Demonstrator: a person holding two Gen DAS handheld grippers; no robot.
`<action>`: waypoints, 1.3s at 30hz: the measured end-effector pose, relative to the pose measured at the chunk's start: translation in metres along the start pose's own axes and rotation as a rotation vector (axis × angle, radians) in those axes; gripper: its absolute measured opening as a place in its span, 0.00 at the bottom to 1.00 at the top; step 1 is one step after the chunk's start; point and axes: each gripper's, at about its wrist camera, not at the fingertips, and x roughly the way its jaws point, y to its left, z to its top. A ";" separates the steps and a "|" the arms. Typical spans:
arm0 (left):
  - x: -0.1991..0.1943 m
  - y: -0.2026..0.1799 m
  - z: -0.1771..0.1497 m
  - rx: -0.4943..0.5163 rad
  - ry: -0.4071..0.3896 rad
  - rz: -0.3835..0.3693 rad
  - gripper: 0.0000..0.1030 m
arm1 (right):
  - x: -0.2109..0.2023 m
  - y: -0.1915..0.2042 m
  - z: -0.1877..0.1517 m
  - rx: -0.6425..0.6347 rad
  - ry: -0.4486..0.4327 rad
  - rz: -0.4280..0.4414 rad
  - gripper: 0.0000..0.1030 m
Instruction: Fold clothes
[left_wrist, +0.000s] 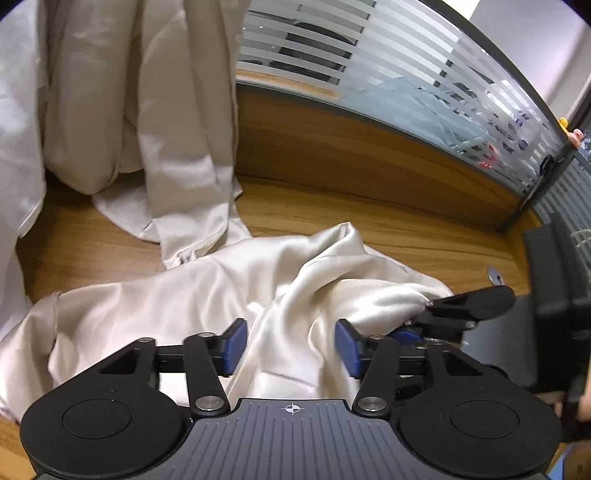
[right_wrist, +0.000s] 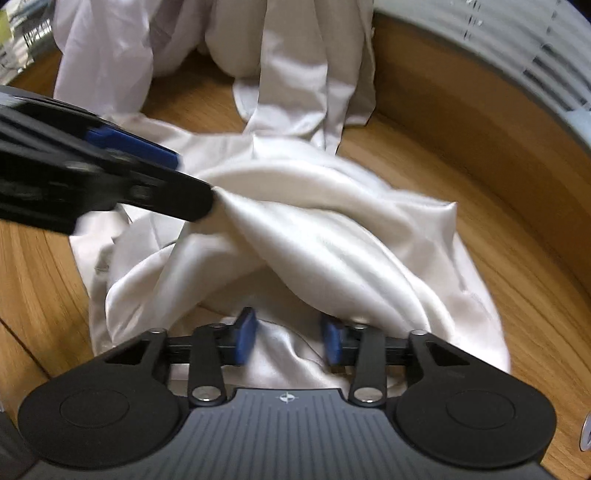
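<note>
Desk (left_wrist: 369, 229): wood grain, with a wood back panel and a striped glass partition (left_wrist: 388, 66) behind it.

Cloth (left_wrist: 207, 295): cream satin, glossy, heavily creased, lying crumpled on the desk in front of both grippers. No clean long axis in this state. One narrower strip trails from the heap toward the back panel and runs up out of view at top of the left wrist view; more pale fabric (left_wrist: 110, 92) hangs there, can't tell if it's the same piece. In the right wrist view the cloth (right_wrist: 332, 240) is bunched into a raised twisted ridge running diagonally from upper left to lower right.

Left gripper (left_wrist: 290, 343): blue pads apart, a fold of cloth between them, not clamped.

Right gripper (right_wrist: 288, 341): pads apart, cloth beneath and between them, a fold draped over the right pad. Not pinching.

Motion blur in the right wrist view; the left gripper there sits against the ridge's upper end.
</note>
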 end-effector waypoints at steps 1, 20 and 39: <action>-0.002 0.001 -0.002 0.003 0.000 0.008 0.57 | 0.004 0.001 0.001 -0.014 0.006 0.003 0.54; -0.034 0.020 -0.041 0.009 0.025 -0.047 0.69 | -0.102 -0.024 -0.005 0.158 -0.124 0.040 0.02; -0.076 -0.081 -0.018 0.182 -0.108 -0.256 0.71 | -0.364 -0.084 -0.040 0.286 -0.527 -0.222 0.02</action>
